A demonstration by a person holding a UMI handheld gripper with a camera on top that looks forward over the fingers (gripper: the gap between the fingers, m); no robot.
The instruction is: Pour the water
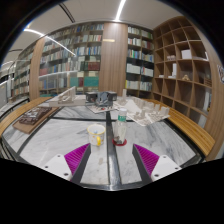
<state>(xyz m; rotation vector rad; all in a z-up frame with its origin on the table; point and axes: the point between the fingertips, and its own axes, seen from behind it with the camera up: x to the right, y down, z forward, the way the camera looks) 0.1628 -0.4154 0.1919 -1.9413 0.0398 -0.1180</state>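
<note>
Gripper view shows me the hand-held gripper [110, 160] held low over a pale, marble-patterned surface [60, 140], its two fingers spread wide apart and grasping nothing. I can see a magenta pad on each finger [76, 155], one at either side, with a broad stretch of bare surface between them.

Just ahead of the fingers, and roughly centred between them, stand the two things I care about. One is a small pale cup [97, 135], yellowish-white, standing upright on the surface. Just beside it, to its right as I look, is a clear plastic bottle [121, 129], also upright, with a light cap and what looks like a greenish band around it. I cannot tell whether the two touch or how full either of them is. Both rest on the surface on their own, beyond the fingertips and not in contact with the pads.

Dark seams run across the surface, dividing it into panels. Farther back on it I see a clutter of objects [130, 108], light-coloured and heaped, too small for me to identify. A wooden bench or ledge [195, 132] curves along the right side.

Beyond the surface the room is lined with tall bookshelves [90, 62] packed with books, and to the right there is an open wooden shelving unit [185, 65] with square compartments, a few holding small items. Strip lights [120, 10] run across the ceiling.
</note>
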